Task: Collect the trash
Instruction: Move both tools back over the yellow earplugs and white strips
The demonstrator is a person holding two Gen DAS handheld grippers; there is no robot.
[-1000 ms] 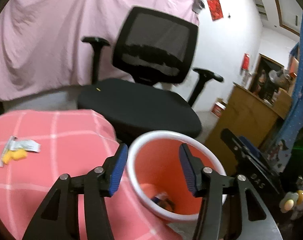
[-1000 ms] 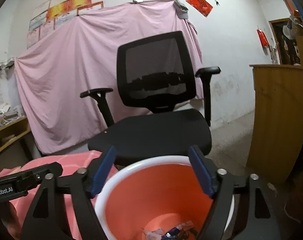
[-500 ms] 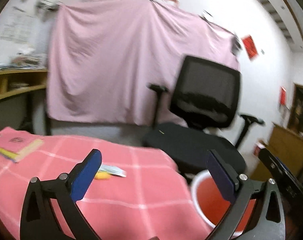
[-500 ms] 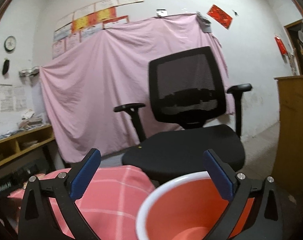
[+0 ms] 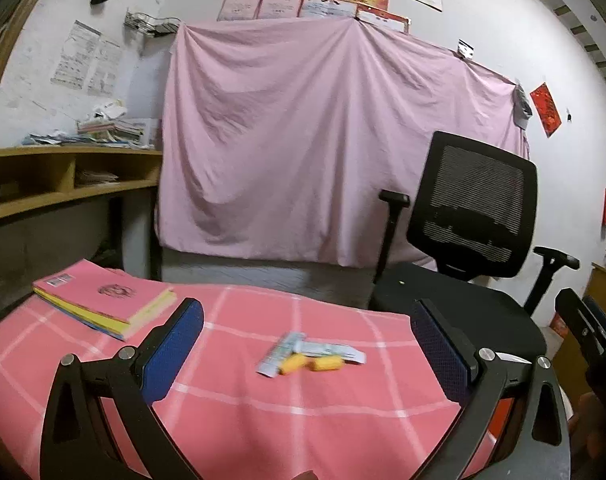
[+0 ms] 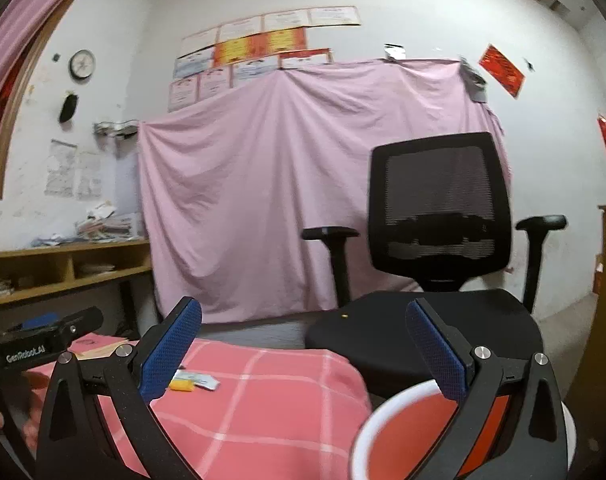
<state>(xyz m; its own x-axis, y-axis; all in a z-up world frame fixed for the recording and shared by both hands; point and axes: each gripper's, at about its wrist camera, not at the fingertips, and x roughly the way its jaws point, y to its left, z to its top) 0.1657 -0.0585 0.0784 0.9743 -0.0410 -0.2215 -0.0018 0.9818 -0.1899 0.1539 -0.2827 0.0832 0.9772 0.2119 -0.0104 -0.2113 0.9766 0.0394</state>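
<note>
Torn wrappers with yellow pieces (image 5: 309, 356) lie on the pink checked tablecloth (image 5: 263, 412), straight ahead of my left gripper (image 5: 307, 348), which stands wide open and empty above the cloth. In the right wrist view the same trash (image 6: 193, 381) shows small beside the left finger. My right gripper (image 6: 303, 348) is also wide open and empty, hovering over the table's right end. The orange bin with a white rim (image 6: 383, 432) sits low at the right, partly behind the right finger. A sliver of the bin (image 5: 499, 420) shows in the left wrist view.
A pink and yellow book stack (image 5: 107, 300) lies at the table's far left. A black office chair (image 5: 471, 240) stands beyond the table and bin. Wooden shelves (image 5: 43, 184) line the left wall. The other gripper's body (image 6: 43, 340) is at left.
Both grippers opened fully and swung left, away from over the bin toward the table. The wrappers moved from the left edge of the left wrist view to its centre.
</note>
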